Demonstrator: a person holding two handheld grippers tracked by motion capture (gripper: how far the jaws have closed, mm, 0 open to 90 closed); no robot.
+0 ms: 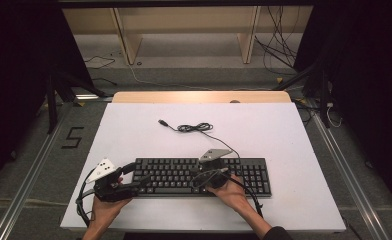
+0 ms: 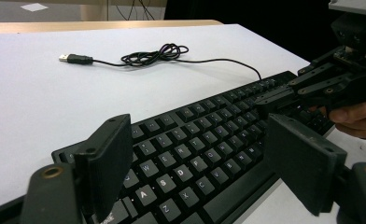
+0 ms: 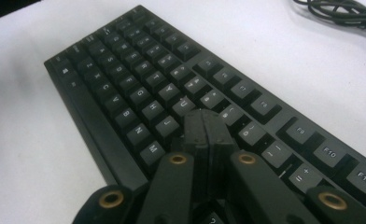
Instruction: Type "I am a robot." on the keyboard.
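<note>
2 grippers at a black keyboard [image 1: 204,176] on the white desk [image 1: 284,135].
Left gripper [image 2: 200,158] jaws released, straddling its left end; right gripper [image 3: 208,133] jaws clenched empty, tips over the middle keys.

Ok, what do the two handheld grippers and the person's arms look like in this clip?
Both the left gripper and the right gripper are black, with flat rectangular jaw pads on linkage arms joined by brass-coloured pivots. Each carries a pale grey three-cornered plate on top and trails a black cable. The right forearm ends in a dark sleeve; the left forearm is bare.
</note>
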